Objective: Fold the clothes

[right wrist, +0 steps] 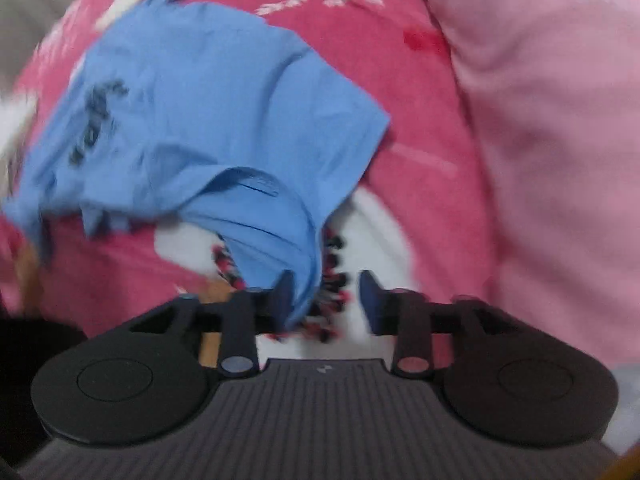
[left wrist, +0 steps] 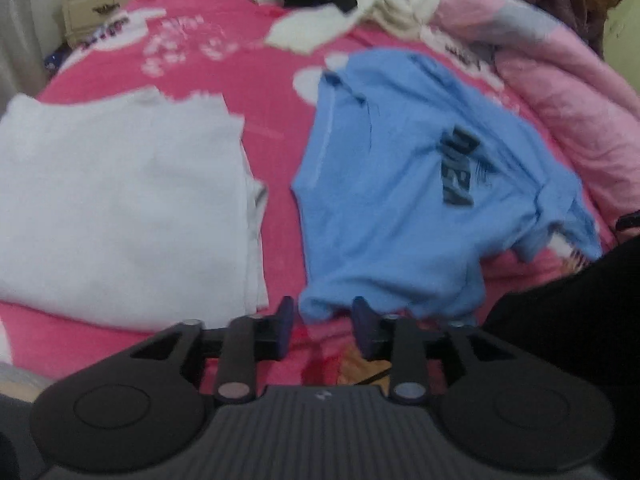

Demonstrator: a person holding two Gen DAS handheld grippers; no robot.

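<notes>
A blue shirt (left wrist: 404, 184) is spread on the pink bedspread (left wrist: 248, 64), beside a white garment (left wrist: 120, 208). Both grippers, left (left wrist: 322, 328) and right (right wrist: 326, 300), are held apart; the shirt's edge hangs between the right fingers, unpinched.

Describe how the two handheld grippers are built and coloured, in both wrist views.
The left gripper and right gripper look alike: a grey ribbed body with a small pale logo, two round black discs at its sides, black linkage arms with silver pivot pins, and short dark blue fingers. No cables show.
</notes>
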